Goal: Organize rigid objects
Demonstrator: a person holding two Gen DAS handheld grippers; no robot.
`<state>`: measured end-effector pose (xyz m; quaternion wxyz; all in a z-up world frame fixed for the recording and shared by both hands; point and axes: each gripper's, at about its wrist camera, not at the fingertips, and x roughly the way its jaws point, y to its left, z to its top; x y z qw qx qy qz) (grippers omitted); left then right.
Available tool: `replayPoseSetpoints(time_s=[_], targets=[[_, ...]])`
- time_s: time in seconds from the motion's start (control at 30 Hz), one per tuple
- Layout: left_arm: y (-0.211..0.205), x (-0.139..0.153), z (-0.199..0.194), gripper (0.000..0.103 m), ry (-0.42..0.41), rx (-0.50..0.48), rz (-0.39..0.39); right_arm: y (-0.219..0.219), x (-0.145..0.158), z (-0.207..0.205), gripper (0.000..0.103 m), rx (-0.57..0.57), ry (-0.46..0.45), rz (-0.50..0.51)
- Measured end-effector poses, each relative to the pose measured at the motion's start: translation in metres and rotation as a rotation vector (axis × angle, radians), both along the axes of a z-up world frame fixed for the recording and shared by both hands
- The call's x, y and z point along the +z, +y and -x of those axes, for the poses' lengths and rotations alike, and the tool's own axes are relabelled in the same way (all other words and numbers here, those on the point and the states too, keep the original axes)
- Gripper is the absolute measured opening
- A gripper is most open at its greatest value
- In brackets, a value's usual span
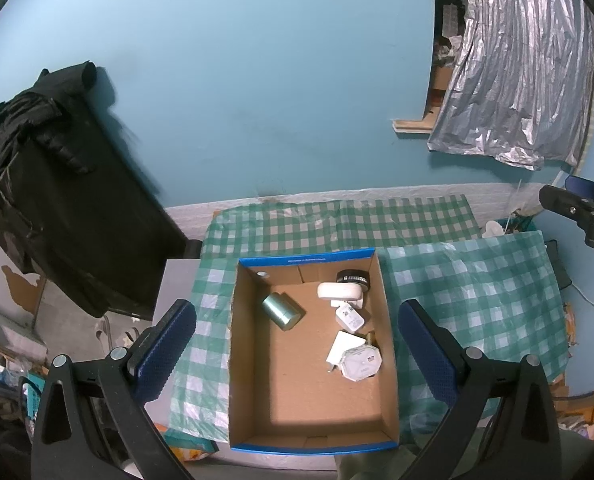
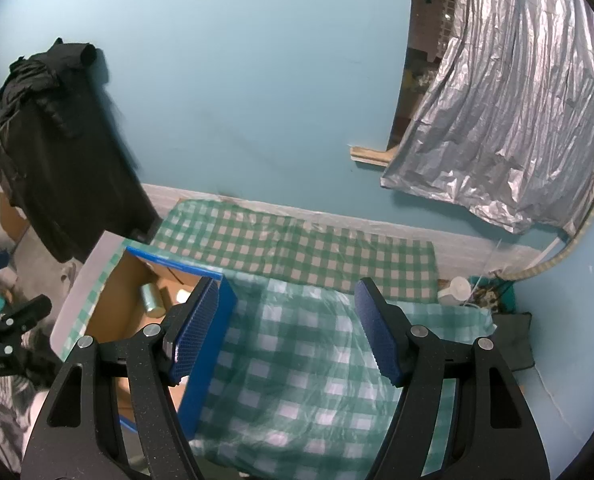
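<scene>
Left gripper [image 1: 297, 344] apart, empty, above cardboard box [image 1: 257, 400] on checkered table [image 1: 477, 300]. Right gripper [image 2: 287, 332] apart, empty, beside box. Inside: green cylinder [image 1: 281, 311] mid-left; white adapters [image 1: 349, 316] toward far right corner.

A green-checked cloth [image 1: 477, 288] covers the table, bearing a cardboard box [image 1: 387, 344].

Box [image 2: 209, 344] half hidden behind right tongs [image 2: 287, 332]; label print [image 1: 361, 362] unreadable.

Cluttered home room: checkered tablecloth [image 1: 477, 292]
</scene>
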<state>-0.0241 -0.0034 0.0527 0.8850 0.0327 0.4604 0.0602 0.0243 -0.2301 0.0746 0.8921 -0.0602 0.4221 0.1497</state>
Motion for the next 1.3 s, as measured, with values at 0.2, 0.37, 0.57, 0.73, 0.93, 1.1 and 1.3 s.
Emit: replayPoseSetpoints(time_s=[0.2, 0.37, 0.57, 0.73, 0.93, 1.1, 1.3], targets=[[0.0, 0.0, 0.0, 0.102, 0.004, 0.0, 0.002, 0.0, -0.001, -0.002, 0.07, -0.003, 0.003, 0.004], [0.0, 0.001, -0.001, 0.102, 0.003, 0.0, 0.001, -0.001, -0.001, -0.002, 0.07, -0.002, 0.001, 0.004], [0.001, 0.002, -0.004, 0.102, 0.003, -0.007, 0.0, -0.001, -0.001, -0.003, 0.07, -0.001, 0.0, 0.004], [0.003, 0.001, -0.01, 0.102, 0.007, -0.015, 0.009, -0.001, -0.002, -0.005, 0.07, -0.007, 0.003, 0.006], [0.002, -0.003, -0.014, 0.102, 0.022, -0.023, 0.023, -0.002, -0.004, -0.006, 0.07, -0.026, 0.011, 0.009], [0.001, -0.006, -0.015, 0.102, 0.024, -0.023, 0.018, -0.003, -0.005, -0.005, 0.07, -0.038, 0.013, 0.012], [0.0, -0.008, -0.013, 0.102, 0.024, -0.032, 0.018, -0.004, -0.005, -0.004, 0.07, -0.048, 0.015, 0.009]])
